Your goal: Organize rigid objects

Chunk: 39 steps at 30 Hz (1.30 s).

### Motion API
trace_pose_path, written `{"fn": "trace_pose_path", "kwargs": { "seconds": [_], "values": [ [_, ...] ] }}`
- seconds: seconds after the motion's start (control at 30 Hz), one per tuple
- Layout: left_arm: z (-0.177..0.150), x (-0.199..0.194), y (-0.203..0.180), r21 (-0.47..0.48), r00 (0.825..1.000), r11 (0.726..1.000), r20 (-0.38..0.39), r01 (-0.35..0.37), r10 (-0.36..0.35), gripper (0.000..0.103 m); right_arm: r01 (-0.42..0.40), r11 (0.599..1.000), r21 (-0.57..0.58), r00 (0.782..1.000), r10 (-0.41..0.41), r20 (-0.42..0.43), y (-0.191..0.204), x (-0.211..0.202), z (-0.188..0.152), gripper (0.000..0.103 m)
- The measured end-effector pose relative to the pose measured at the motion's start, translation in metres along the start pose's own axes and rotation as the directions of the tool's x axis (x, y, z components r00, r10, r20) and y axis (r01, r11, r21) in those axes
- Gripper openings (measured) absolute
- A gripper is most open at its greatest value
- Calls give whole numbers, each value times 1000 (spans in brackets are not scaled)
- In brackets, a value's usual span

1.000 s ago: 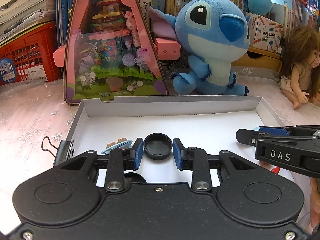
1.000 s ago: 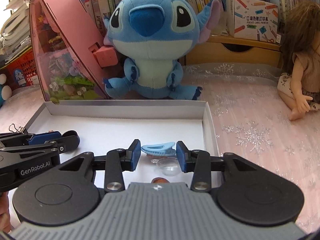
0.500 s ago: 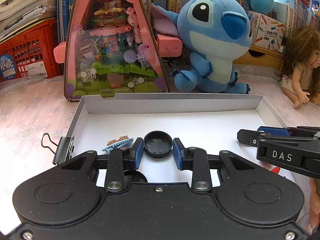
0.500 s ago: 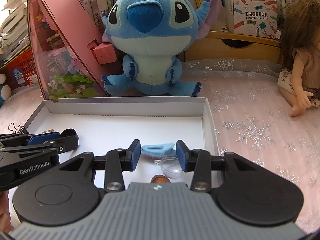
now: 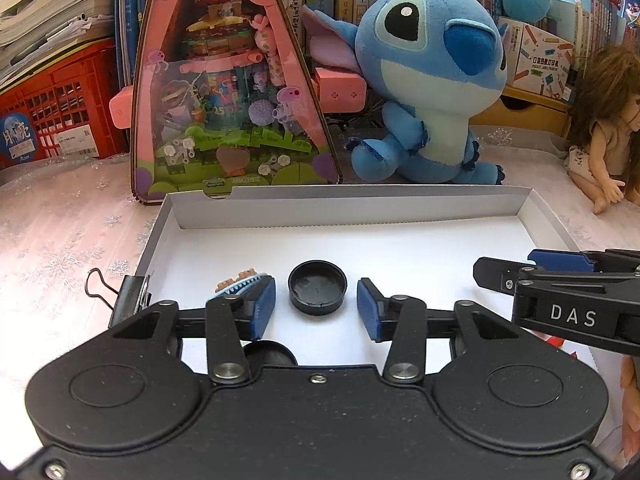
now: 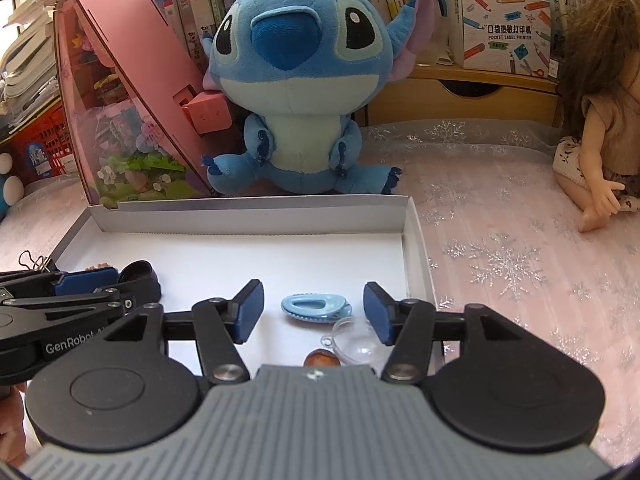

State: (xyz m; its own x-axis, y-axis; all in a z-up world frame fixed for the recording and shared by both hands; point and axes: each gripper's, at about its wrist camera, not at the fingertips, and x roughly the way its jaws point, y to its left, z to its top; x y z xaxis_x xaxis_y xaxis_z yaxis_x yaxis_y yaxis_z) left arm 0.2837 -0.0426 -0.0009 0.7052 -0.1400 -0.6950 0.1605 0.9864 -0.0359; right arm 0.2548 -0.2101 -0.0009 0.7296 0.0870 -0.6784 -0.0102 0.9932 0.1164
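Observation:
A shallow white cardboard tray [image 5: 360, 208] [image 6: 256, 216] lies on the pink cloth. A round black cap [image 5: 317, 287] rests on the tray floor between the blue pads of my left gripper [image 5: 316, 306]; the jaws are opening and no longer touch it. Left of it lies a small blue toothed clip [image 5: 239, 282]. A second black cap [image 5: 270, 354] shows below the left finger. My right gripper [image 6: 314, 312] is opening too, its pads apart from the light blue hair clip [image 6: 314, 308] lying in the tray's right part. A clear plastic half-shell [image 6: 358, 342] and a brown nut-like piece [image 6: 320, 359] lie beside it.
A black binder clip [image 5: 124, 294] grips the tray's left wall. Behind the tray stand a pink triangular toy box [image 5: 224, 92] and a blue plush [image 5: 432, 80]. A doll [image 6: 596, 120] sits at the right. Books and a red crate [image 5: 52, 108] line the back.
Both grippers' jaws have spread. The left let go of the black cap, the right of the light blue hair clip; both things now rest in the tray.

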Motion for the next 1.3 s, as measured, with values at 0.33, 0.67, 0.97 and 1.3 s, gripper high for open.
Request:
{"fn": "trace_pose_path", "kwargs": {
  "seconds": [0.33, 0.67, 0.97, 1.3],
  "values": [
    [0, -2, 3, -27, 1000, 1000, -7, 16, -16, 58, 13, 1000, -6, 999, -13, 40, 0, -8, 1, 77],
    [2, -17, 2, -20, 999, 999, 20, 29, -29, 65, 31, 999, -9, 997, -30, 66, -4, -23, 3, 79],
    [1, -40, -1, -10, 999, 1000, 39, 23, -23, 71, 39, 999, -6, 995, -38, 97, -6, -45, 3, 82],
    [-5, -79, 1, -2, 997, 1000, 74, 15, -15, 78, 71, 997, -29, 987, -67, 145, -8, -81, 0, 85]
  ]
}}
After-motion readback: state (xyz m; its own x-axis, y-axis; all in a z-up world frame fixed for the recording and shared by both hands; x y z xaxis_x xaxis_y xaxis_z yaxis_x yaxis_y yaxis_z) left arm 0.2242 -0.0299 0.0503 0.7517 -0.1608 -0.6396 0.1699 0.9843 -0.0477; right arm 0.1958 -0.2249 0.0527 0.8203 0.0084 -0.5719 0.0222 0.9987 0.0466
